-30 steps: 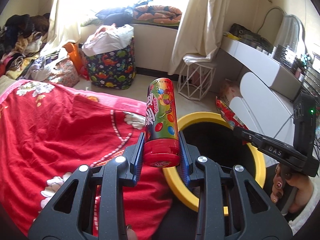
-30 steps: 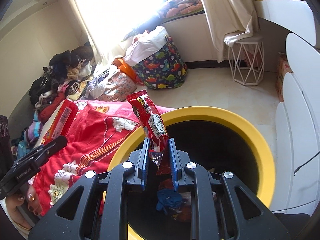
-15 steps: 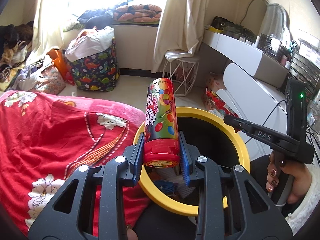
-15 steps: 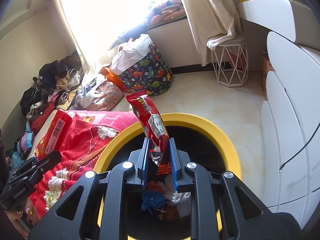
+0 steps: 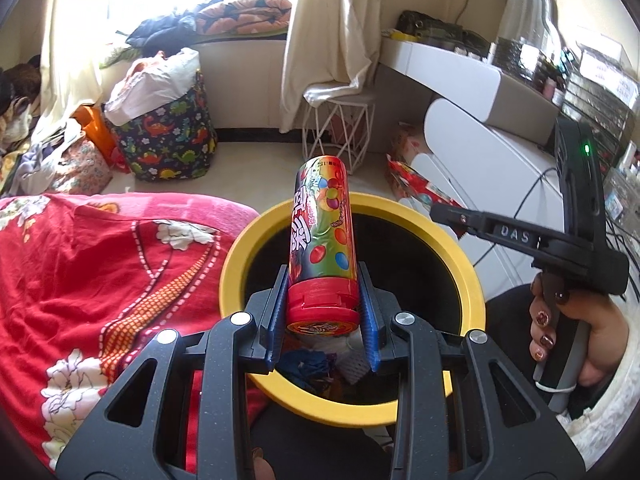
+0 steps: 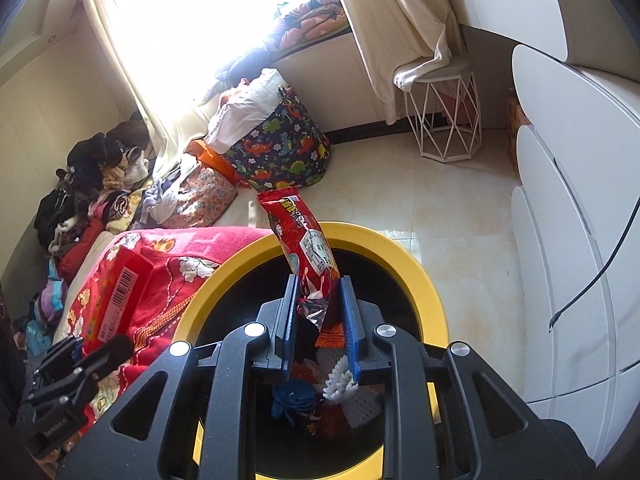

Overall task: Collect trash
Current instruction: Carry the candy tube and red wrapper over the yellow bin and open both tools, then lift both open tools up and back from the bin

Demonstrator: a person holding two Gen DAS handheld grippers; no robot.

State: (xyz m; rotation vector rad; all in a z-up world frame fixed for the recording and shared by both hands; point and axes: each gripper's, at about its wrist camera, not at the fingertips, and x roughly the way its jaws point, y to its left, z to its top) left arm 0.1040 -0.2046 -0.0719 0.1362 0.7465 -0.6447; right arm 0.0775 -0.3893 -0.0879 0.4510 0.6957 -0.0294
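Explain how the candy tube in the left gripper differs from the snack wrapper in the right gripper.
The candy tube is a rigid cylinder with a red cap; the snack wrapper is flat, soft and crumpled at its lower end. The tube stands nearly upright in the left gripper; the wrapper leans left in the right gripper. Both are mostly red and held over the yellow-rimmed trash bin.

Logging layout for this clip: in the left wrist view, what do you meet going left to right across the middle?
Red floral blanket → yellow-rimmed bin → candy tube in the left gripper → right gripper → hand.
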